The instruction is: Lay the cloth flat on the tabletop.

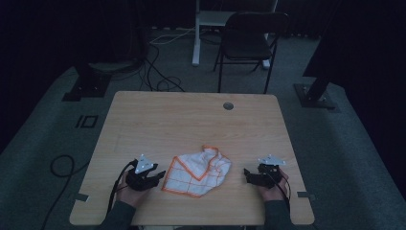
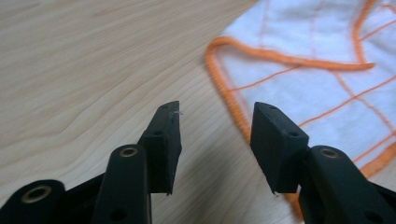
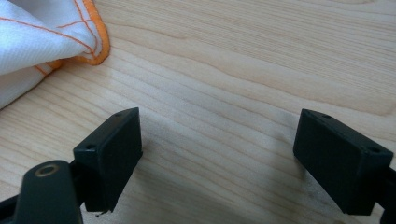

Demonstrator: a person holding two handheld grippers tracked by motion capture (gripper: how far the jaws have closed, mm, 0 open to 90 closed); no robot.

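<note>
1. From the high view, a white cloth with orange grid lines [image 1: 197, 173] lay crumpled on the wooden table [image 1: 191, 120] between the left gripper [image 1: 158, 177] and the right gripper [image 1: 247, 175].
2. The left gripper view showed its jaws apart with nothing between them, the cloth's orange hem [image 2: 224, 88] just beyond the right-hand jaw.
3. The right gripper view showed wide jaws over bare wood, with a cloth corner [image 3: 91, 44] well off.
</note>
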